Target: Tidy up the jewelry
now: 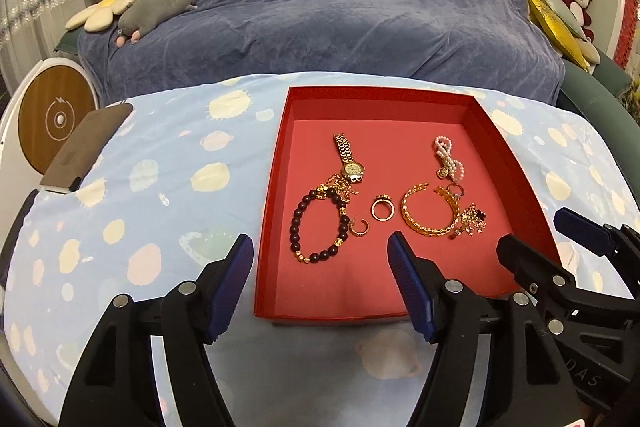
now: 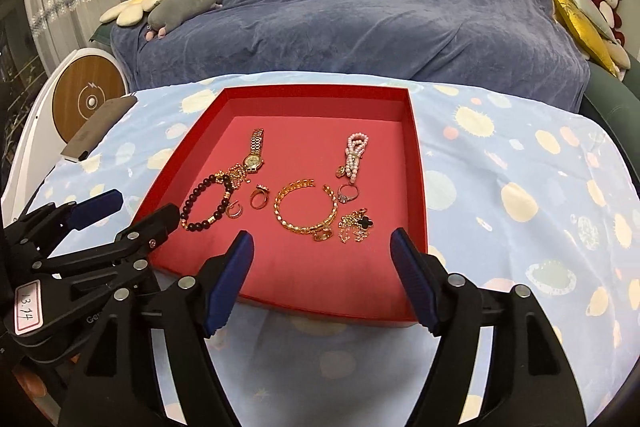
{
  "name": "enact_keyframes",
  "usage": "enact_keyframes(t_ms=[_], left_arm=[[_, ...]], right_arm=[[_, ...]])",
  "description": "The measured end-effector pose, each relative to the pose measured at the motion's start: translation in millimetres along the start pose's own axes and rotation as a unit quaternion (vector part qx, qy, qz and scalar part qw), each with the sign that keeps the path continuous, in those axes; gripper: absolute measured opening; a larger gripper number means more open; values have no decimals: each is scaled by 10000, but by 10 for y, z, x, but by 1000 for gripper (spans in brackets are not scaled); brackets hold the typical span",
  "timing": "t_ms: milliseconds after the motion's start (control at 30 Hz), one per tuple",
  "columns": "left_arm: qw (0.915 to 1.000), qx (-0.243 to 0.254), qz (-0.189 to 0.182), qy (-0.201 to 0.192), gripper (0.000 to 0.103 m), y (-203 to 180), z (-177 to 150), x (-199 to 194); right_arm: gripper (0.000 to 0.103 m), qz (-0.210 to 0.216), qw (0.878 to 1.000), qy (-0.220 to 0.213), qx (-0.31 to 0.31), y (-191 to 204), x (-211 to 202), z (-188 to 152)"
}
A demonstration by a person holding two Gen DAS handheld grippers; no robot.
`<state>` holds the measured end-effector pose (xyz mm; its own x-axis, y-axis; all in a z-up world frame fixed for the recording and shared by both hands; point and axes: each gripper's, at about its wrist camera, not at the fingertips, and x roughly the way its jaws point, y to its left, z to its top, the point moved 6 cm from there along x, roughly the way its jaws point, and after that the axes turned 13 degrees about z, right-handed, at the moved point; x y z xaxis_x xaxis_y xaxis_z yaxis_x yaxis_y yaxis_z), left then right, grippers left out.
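A red tray (image 1: 276,167) (image 2: 418,163) sits on the light blue spotted cloth. Inside lie a gold watch (image 1: 352,167) (image 2: 254,157), a dark bead bracelet (image 1: 296,223) (image 2: 188,207), a small hoop earring (image 1: 358,227), a gold ring (image 1: 376,213) (image 2: 259,201), a gold bangle (image 1: 424,229) (image 2: 280,217), a pearl piece (image 1: 448,157) (image 2: 356,151), a silver ring (image 2: 348,193) and a clover-charm chain (image 2: 364,223). My left gripper (image 1: 320,239) (image 2: 145,203) is open over the tray's near left part. My right gripper (image 2: 322,234) (image 1: 532,227) is open over its near right part. Neither holds anything.
A brown flat case (image 1: 88,147) lies at the table's left edge, beside a round wood-topped white unit (image 1: 56,119). Behind the table stands a sofa under a blue cover (image 1: 340,7) with plush toys (image 1: 160,3) at both ends.
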<state>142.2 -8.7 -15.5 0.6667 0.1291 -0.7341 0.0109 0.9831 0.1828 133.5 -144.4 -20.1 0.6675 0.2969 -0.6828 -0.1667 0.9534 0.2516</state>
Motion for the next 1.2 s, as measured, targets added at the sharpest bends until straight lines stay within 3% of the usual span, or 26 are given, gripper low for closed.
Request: enact_keyframes(t_ms=[167, 400, 500, 767, 1200], left_arm=[[9999, -38, 110, -69, 76, 41, -18, -182], [9997, -35, 224, -124, 79, 55, -81, -408], [9995, -53, 255, -193, 86, 86, -103, -498], [9993, 1, 321, -202, 86, 77, -183, -639], [9990, -206, 350, -184, 86, 158, -309, -760]], right_arm=[[79, -113, 9999, -107, 13, 20, -215, -33], [83, -221, 9995, -223, -85, 84, -486, -84], [91, -270, 9991, -333, -79, 89, -604, -84], [97, -416, 9983, -394, -45, 103, -765, -187], [98, -515, 9978, -349, -216, 192, -854, -293]])
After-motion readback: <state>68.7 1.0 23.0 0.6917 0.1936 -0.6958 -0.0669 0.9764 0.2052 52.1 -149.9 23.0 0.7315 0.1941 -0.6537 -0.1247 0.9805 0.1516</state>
